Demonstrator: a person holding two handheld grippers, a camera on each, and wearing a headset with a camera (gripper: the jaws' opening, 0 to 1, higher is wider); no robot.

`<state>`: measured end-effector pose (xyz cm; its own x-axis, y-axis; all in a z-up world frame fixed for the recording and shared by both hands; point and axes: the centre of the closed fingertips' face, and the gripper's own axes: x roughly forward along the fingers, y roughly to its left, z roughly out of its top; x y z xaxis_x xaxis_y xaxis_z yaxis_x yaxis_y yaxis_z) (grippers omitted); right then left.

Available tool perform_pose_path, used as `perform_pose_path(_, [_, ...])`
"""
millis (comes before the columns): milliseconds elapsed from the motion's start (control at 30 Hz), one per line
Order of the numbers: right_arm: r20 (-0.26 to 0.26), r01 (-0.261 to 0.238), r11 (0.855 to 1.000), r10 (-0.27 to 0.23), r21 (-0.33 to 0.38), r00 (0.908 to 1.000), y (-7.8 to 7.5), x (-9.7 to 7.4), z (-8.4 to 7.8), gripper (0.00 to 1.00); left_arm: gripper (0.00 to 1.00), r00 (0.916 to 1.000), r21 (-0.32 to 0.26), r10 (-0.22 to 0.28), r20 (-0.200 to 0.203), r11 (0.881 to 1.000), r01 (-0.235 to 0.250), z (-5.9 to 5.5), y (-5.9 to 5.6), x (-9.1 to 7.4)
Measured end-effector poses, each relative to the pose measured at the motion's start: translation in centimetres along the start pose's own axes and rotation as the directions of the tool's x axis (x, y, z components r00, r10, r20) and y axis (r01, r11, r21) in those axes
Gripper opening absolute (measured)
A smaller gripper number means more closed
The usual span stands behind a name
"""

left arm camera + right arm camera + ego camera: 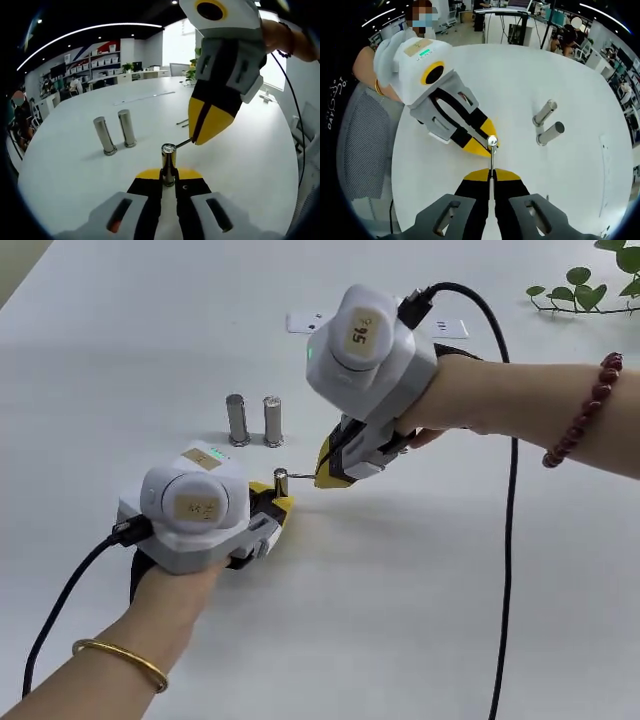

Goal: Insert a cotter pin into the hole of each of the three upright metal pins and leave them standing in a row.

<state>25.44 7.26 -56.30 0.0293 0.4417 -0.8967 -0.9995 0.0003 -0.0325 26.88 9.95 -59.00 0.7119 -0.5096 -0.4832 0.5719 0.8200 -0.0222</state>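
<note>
My left gripper [272, 502] is shut on an upright metal pin [281, 481] and holds it standing on the white table [420, 580]. In the left gripper view that pin [168, 162] rises between the yellow-tipped jaws. My right gripper [327, 476] is shut on a thin cotter pin [300, 476], whose tip meets the pin's top from the right. In the right gripper view the cotter pin [492, 160] runs from my jaws to the metal pin [492, 141]. Two more metal pins [237, 420] [273, 421] stand side by side behind.
More cotter pins [182, 121] lie on the table beyond the right gripper. White cards [305, 322] and a plant sprig [590, 290] sit at the far edge. A black cable [510, 540] trails from the right gripper across the table.
</note>
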Motion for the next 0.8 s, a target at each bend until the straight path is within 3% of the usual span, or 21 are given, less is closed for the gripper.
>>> perform_pose_path(467, [0.003, 0.007, 0.999, -0.006, -0.031, 1.0000, -0.1, 0.5, 0.8, 0.00, 0.06, 1.0000, -0.002, 0.000, 0.004, 1.000, 0.000, 0.0, 0.0, 0.1])
perform_pose_path(800, [0.033, 0.012, 0.999, -0.011, -0.041, 0.9994, -0.2, 0.8, 1.8, 0.00, 0.05, 1.0000, -0.005, -0.002, 0.001, 1.000, 0.002, -0.1, 0.0, 0.2])
